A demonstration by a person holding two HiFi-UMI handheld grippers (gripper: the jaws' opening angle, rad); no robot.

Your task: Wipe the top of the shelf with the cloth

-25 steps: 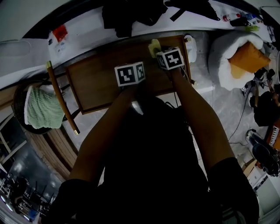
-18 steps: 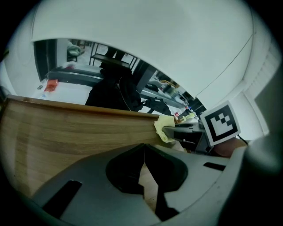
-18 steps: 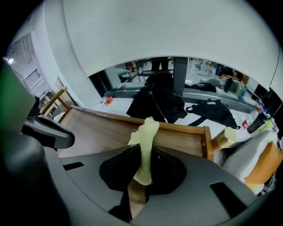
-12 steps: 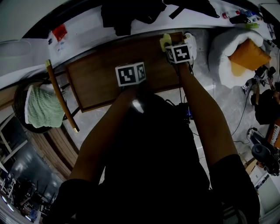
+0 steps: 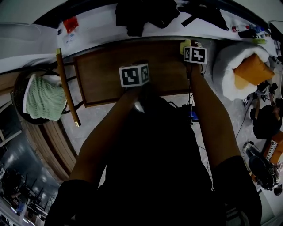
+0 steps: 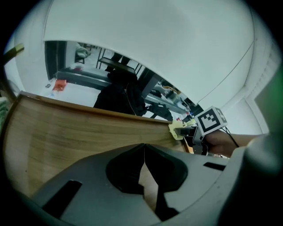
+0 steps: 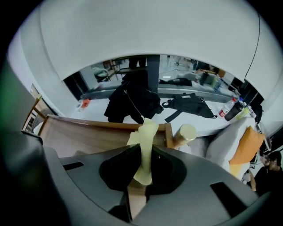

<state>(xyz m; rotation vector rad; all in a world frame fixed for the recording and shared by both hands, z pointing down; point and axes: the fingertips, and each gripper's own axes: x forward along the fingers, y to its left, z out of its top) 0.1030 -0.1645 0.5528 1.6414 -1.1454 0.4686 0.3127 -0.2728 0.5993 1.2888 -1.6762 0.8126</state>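
Note:
The wooden shelf top (image 5: 110,75) lies below me, brown and bare. My right gripper (image 5: 195,54) is at its far right corner, shut on a pale yellow cloth (image 5: 185,44). In the right gripper view the cloth (image 7: 145,145) stands up between the closed jaws, over the shelf's back edge (image 7: 97,126). My left gripper (image 5: 134,75) hovers over the middle of the shelf near its front edge. In the left gripper view its jaws (image 6: 144,148) are shut with nothing between them, and the right gripper (image 6: 208,122) with the cloth (image 6: 178,129) shows at the shelf's (image 6: 75,132) right end.
A dark basket with a green towel (image 5: 42,102) and a wooden stick (image 5: 66,86) stand left of the shelf. Black clothes (image 5: 146,13) lie on the white surface behind. A white cushion with an orange pillow (image 5: 247,68) sits to the right, a pale cylinder (image 7: 185,133) by the corner.
My right gripper has slid with the cloth to the right and away, from the shelf's middle to its far right corner. The left gripper has stayed over the middle.

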